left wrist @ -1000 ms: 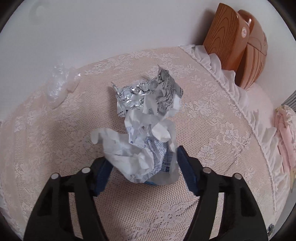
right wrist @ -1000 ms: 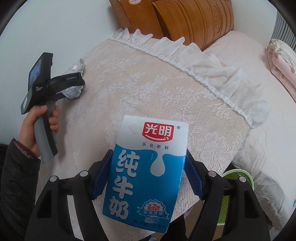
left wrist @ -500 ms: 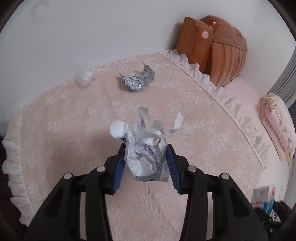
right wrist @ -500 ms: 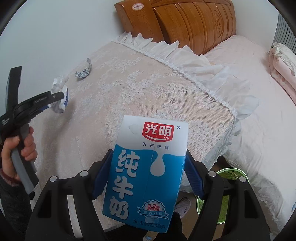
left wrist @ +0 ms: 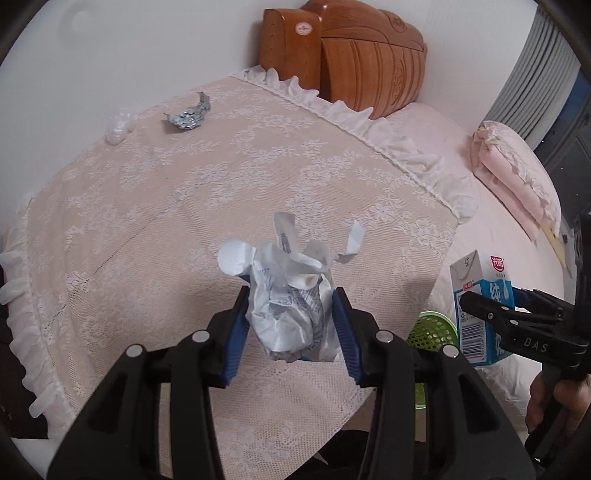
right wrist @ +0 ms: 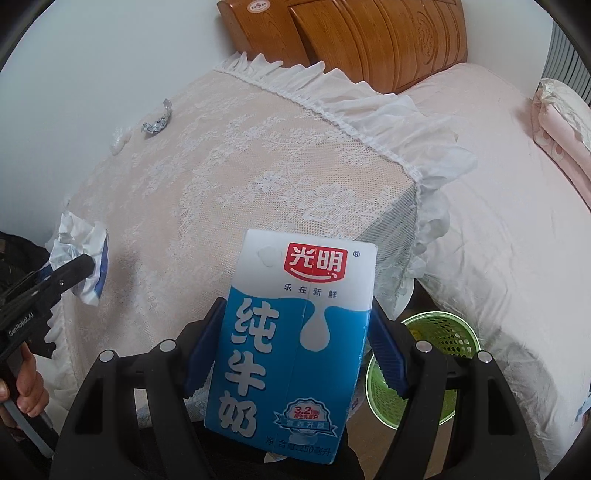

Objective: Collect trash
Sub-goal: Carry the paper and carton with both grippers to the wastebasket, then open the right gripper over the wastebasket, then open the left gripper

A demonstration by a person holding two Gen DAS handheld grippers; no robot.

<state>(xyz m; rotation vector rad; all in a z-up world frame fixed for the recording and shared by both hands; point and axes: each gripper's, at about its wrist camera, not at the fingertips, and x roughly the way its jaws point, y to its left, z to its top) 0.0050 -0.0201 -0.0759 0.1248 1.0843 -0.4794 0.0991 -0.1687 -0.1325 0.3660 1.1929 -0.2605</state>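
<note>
My left gripper point(left wrist: 291, 325) is shut on a crumpled white paper wad point(left wrist: 291, 295) and holds it above the lace-covered table point(left wrist: 184, 206). My right gripper point(right wrist: 295, 343) is shut on a blue and white milk carton point(right wrist: 295, 332), held off the table's near corner; the carton also shows in the left wrist view point(left wrist: 480, 295). A crumpled foil blister pack point(left wrist: 188, 116) and a clear plastic scrap point(left wrist: 118, 127) lie at the table's far side by the wall. A green mesh trash basket point(right wrist: 439, 354) stands on the floor below the carton, also seen in the left wrist view point(left wrist: 432, 328).
A wooden headboard point(right wrist: 369, 33) stands behind the table. A bed with a pink sheet point(right wrist: 498, 221) and folded pink bedding point(left wrist: 517, 173) lies to the right. The table has a white ruffled edge point(right wrist: 351, 99). A white wall is behind.
My left gripper has lifted the paper wad off the table and pulled back toward the near edge. My right gripper has carried the carton back and right, bringing the green basket into view.
</note>
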